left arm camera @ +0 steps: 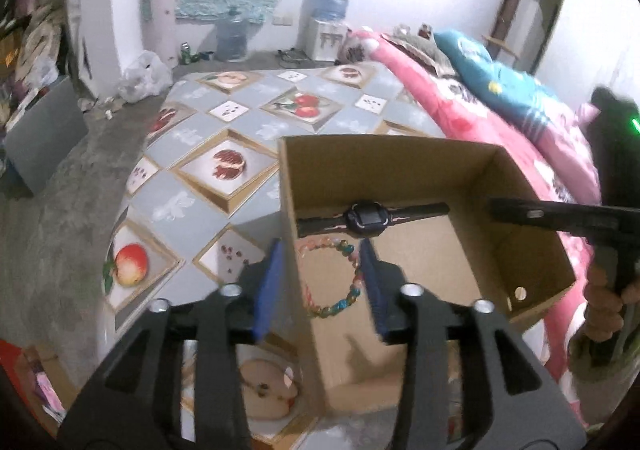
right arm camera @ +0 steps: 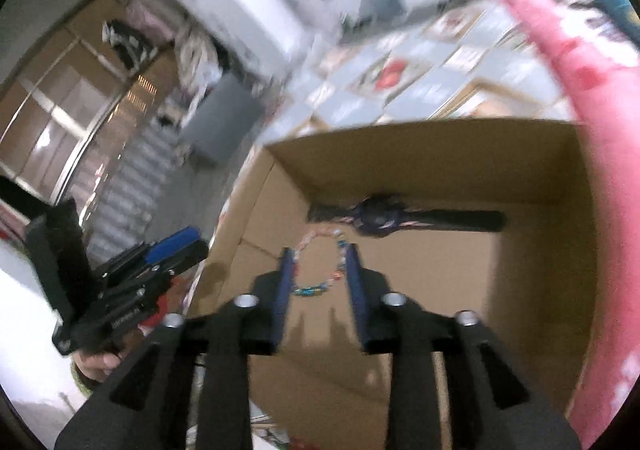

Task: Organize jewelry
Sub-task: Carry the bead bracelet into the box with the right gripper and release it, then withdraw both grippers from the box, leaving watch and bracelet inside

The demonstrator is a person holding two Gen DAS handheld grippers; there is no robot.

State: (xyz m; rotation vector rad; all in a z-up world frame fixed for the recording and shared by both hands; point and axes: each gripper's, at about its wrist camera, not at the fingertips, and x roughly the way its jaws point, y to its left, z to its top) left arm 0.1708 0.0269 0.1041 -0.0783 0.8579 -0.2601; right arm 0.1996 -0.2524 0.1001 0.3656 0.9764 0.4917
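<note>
Inside the open cardboard box (left arm camera: 400, 170), seen from the left wrist, a dark wristwatch (left arm camera: 366, 215) lies flat with its straps running left to right along the far wall. Just nearer than the watch lies a beaded bracelet (left arm camera: 340, 278), a ring of mixed beads. The left gripper (left arm camera: 322, 262) has its jaws apart, straddling the box's left wall, gripping nothing. The right gripper (left arm camera: 516, 210) reaches over the box from the right.

From the right wrist, blurred, the watch (right arm camera: 380, 219) again lies crosswise near the box's (right arm camera: 440, 154) far wall. The right gripper (right arm camera: 318, 266) hangs open over the bracelet (right arm camera: 320, 266), pads clear of it. No writing is readable.
</note>
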